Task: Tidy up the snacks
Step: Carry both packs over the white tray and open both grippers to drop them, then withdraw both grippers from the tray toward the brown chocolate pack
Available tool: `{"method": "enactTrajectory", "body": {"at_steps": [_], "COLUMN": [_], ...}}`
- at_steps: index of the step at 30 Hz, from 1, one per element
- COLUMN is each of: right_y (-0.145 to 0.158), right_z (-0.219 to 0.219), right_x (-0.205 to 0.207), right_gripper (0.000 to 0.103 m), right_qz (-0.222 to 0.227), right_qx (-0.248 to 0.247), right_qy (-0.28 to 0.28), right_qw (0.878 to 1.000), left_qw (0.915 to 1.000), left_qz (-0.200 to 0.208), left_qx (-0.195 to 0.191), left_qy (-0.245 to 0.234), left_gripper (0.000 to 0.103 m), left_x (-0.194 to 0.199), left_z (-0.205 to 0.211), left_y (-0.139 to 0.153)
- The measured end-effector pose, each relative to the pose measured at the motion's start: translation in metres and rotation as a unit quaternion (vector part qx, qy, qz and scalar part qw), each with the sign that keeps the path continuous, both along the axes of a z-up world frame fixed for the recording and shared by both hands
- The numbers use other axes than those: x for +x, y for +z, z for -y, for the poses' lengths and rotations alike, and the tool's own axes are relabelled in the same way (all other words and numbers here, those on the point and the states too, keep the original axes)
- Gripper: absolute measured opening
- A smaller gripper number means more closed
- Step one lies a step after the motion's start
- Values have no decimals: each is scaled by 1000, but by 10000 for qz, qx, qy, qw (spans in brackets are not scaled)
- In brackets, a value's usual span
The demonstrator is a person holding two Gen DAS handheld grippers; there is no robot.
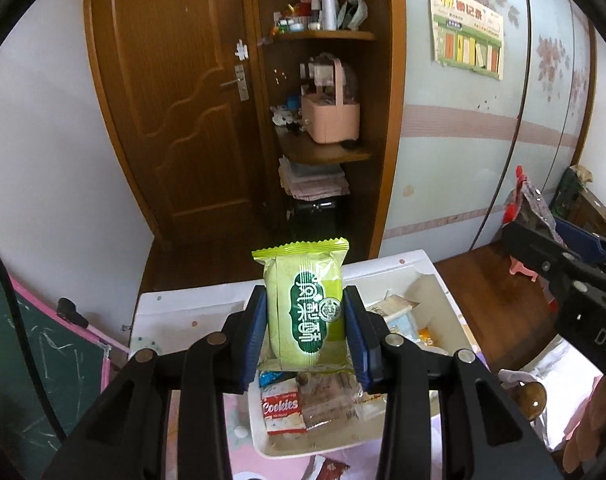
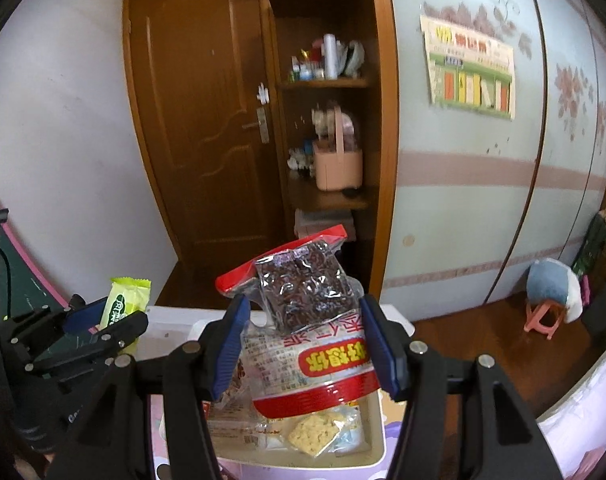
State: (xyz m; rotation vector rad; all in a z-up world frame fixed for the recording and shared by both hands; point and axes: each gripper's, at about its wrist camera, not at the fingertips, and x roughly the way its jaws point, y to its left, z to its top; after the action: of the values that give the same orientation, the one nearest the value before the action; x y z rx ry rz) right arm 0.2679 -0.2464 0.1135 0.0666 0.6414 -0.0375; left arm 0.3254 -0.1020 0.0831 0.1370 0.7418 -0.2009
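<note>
Currently, left wrist view: my left hand-held gripper [image 1: 306, 332] clenched on green snack pack [image 1: 305, 304], frame centre, lifted above white tray [image 1: 263, 436] of mixed snacks at lower centre. Right wrist view: right hand-held gripper [image 2: 303, 340] grasping red-edged clear bag [image 2: 303, 320], frame centre, over same tray [image 2: 377, 436]. Judge step: carrying both picks. Next: choose sorting spot, lower, release.

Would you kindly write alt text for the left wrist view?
The left tool grips an upright green snack packet above a white tray holding a cookies pack and other wrapped snacks. Behind stand a wooden door and cluttered shelves.
</note>
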Motion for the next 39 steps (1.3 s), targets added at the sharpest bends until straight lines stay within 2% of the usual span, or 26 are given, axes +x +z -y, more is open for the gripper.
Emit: {"method": "enactTrajectory", "body": {"at_steps": [12, 13, 15, 17, 22, 26, 34, 39], "right_y": [-66, -71, -84, -95, -120, -127, -115, -100], "right_z": [-3, -3, -4, -4, -1, 2, 4, 3], "right_x": [44, 47, 52, 55, 58, 55, 39, 26], "right_gripper": [58, 60, 62, 62, 62, 62, 62, 62], "right_qz": [-685, -748, -911, -1051, -1472, -1587, -1556, -1489], "right_qx": [-50, -49, -24, 25, 142, 262, 298, 292], "right_qy": [29, 43, 63, 133, 117, 98, 61, 56], "right_qw": [9976, 9972, 9958, 9944, 9889, 9869, 9873, 9884], "left_qw": [9992, 9992, 9991, 9990, 9978, 9974, 9976, 9983], "left_qz": [-402, -408, -420, -361, -628, -686, -657, -522], "left_qx": [45, 44, 88, 163, 122, 203, 220, 253], "left_qy": [-35, -33, 38, 210, 167, 106, 44, -2], "left_gripper": [37, 40, 75, 84, 84, 84, 86, 88], "left_x": [43, 42, 46, 48, 52, 46, 21, -1], "left_z": [12, 11, 10, 5, -3, -7, -13, -15], "left_y": [-71, -74, -84, -93, -113, -118, -104, -82]}}
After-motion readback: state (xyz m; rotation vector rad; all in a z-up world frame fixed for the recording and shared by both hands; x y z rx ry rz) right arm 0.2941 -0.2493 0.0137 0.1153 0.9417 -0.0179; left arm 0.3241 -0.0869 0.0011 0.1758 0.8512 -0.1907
